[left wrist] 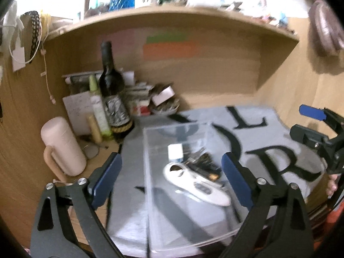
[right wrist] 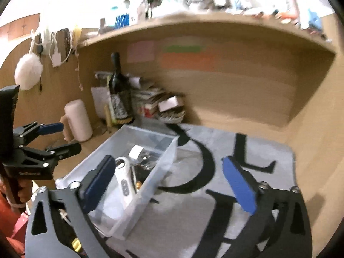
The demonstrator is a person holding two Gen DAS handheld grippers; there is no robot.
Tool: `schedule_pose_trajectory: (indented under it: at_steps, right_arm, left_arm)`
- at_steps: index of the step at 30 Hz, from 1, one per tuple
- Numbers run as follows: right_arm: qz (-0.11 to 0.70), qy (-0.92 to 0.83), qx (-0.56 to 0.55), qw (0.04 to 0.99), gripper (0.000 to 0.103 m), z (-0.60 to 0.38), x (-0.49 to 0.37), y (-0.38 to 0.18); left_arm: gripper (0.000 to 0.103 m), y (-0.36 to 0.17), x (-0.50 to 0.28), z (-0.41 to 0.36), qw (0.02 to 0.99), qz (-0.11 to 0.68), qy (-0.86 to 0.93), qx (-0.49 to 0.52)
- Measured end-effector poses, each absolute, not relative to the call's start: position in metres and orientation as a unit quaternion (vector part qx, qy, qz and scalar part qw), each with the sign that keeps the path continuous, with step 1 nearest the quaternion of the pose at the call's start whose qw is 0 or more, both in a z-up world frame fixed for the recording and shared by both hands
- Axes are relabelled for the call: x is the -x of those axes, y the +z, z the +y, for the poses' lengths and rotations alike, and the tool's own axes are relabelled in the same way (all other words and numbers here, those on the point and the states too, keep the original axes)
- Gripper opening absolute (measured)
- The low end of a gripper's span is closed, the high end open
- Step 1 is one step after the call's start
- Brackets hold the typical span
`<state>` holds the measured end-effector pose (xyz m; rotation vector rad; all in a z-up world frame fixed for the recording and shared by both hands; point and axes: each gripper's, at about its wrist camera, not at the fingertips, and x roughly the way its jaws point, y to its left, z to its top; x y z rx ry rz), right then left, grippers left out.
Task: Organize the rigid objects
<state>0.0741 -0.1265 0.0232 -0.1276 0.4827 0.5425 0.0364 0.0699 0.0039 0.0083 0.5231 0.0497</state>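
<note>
A clear plastic box [left wrist: 148, 172] stands on a grey mat with black letters [left wrist: 268, 133]. Inside lie a white handheld device with buttons [left wrist: 195, 181], a small white cube [left wrist: 175, 151] and several dark metal items [left wrist: 202, 161]. My left gripper [left wrist: 172, 176] is open and empty, its fingers either side of the box, above it. My right gripper [right wrist: 169, 185] is open and empty, over the box's right wall [right wrist: 150, 182] and the mat [right wrist: 215, 204]. The white device [right wrist: 124, 178] shows there too. Each gripper appears in the other's view, the right one [left wrist: 309, 120] and the left one [right wrist: 56, 137].
A dark wine bottle [left wrist: 111, 90], a pink mug [left wrist: 62, 146], tubes, papers and a bowl of clutter [left wrist: 165, 105] crowd the desk's back left corner. A wooden shelf [left wrist: 172, 17] loaded with items overhangs the desk. Wooden walls close in left and right.
</note>
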Motion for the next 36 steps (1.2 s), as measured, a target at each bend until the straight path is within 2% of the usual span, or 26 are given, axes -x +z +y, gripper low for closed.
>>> schedule_pose_trajectory:
  at_steps: [4, 16, 36]
  right_arm:
    - [0.205, 0.249, 0.062, 0.945, 0.103, -0.14, -0.056, 0.031]
    - [0.163, 0.224, 0.055, 0.959, 0.103, -0.152, -0.025, 0.031]
    - [0.165, 0.229, 0.054, 0.958, 0.103, -0.145, -0.022, 0.029]
  left_arm:
    - [0.1, 0.01, -0.027, 0.054, 0.975, 0.223, 0.005, 0.002]
    - [0.103, 0.017, -0.001, 0.035, 0.989, 0.148, -0.003, 0.023]
    - [0.103, 0.015, 0.003, 0.032, 0.99, 0.14, -0.008, 0.011]
